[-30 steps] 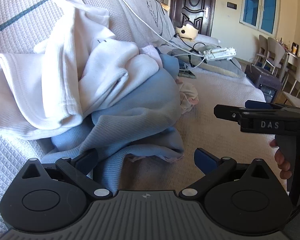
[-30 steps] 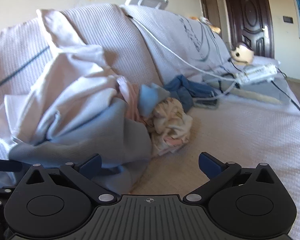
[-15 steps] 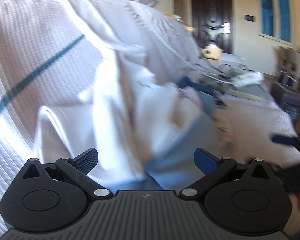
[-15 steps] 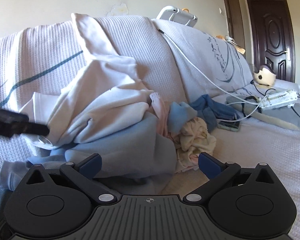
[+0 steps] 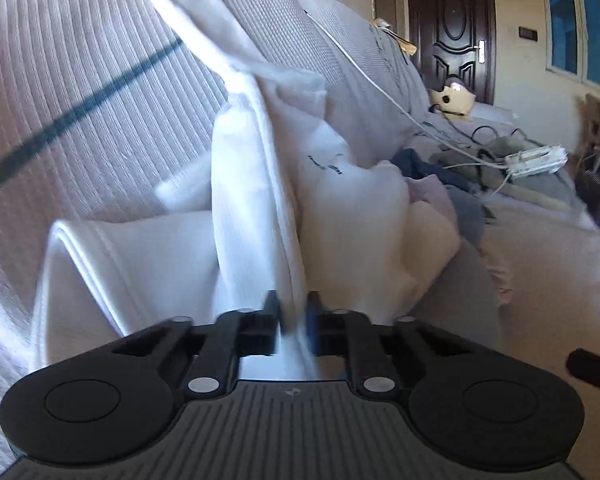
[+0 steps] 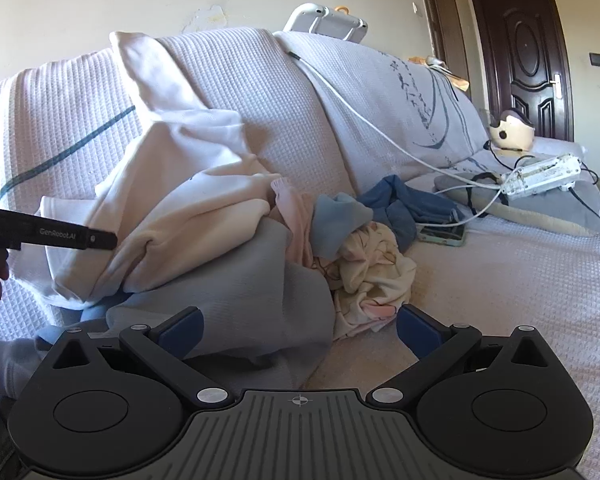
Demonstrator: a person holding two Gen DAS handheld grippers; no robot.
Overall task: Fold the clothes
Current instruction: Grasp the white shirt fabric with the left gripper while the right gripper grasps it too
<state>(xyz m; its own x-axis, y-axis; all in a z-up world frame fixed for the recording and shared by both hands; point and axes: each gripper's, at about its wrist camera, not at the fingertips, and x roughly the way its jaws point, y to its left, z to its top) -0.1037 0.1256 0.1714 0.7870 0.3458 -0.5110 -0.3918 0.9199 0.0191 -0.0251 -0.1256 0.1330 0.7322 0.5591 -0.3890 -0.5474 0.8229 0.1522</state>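
A pile of clothes lies on the sofa. A white garment point(image 5: 256, 208) point(image 6: 172, 200) lies on top, with one part draped up the sofa back. Under it is a light blue-grey garment point(image 6: 236, 280). My left gripper point(image 5: 292, 312) is shut on a fold of the white garment; it shows from the side in the right wrist view point(image 6: 100, 240), touching the white cloth. My right gripper point(image 6: 298, 326) is open and empty, just in front of the blue-grey garment.
A pink garment point(image 6: 296, 216), a cream patterned one point(image 6: 372, 272) and dark blue clothes point(image 6: 404, 204) lie to the right of the pile. A phone point(image 6: 442, 234), a power strip point(image 6: 540, 176) with cables, and a grey cushion point(image 6: 572, 208) lie further right on the sofa.
My left gripper has swung left to the white garment and closed on a fold of it. My right gripper has pulled back a little and stays open.
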